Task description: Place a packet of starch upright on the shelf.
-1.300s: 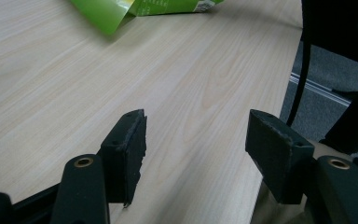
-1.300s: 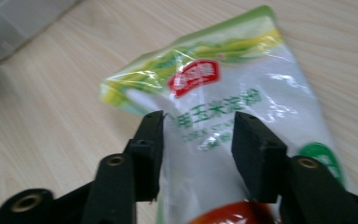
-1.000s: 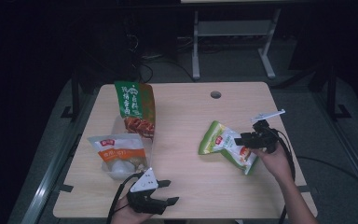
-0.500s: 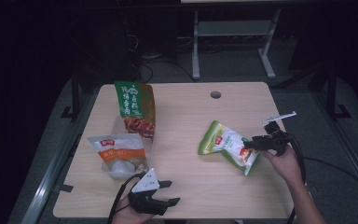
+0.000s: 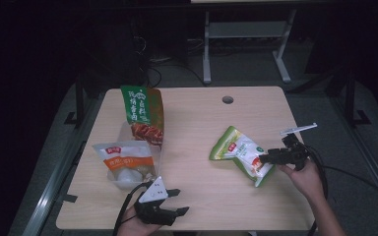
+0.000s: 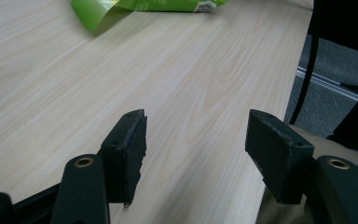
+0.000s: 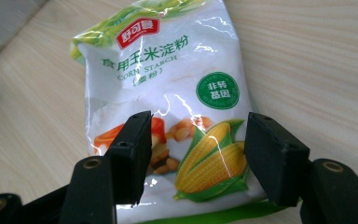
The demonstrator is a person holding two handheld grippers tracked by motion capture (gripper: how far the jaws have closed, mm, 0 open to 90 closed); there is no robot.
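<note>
**Two hand-held grippers open over a pale tabletop with three food bags**

Nearest, at the front edge of the tabletop [image 5: 202, 191], a smooth pale wood-grain laminate, the left hand-held gripper [image 5: 174, 201] hovers with its black, flat-padded jaws spread wide, nothing between them. A grey three-cornered plate sits on top of it.

To the right, the right hand-held gripper [image 5: 265, 158] is held by a hand [image 5: 302, 177] at the near end of the starch bag [image 5: 241, 155], jaws wide apart over it, not closed on it. The bag is a glossy, crinkled plastic pouch, white with green edging, a red logo, a round green seal and a printed corn cob. It lies flat, its long axis diagonal: top end toward far-left, bottom end toward the right hand-held gripper.

On the left side lies a clear plastic bag [image 5: 123, 164] with an orange-and-white label and pale lumps inside. Just behind it, touching or overlapping, is a taller green-topped pouch [image 5: 142, 115] with reddish-brown contents, its top pointing away.

Farther back, a round hole [image 5: 228, 100] pierces the tabletop near its far edge.
</note>
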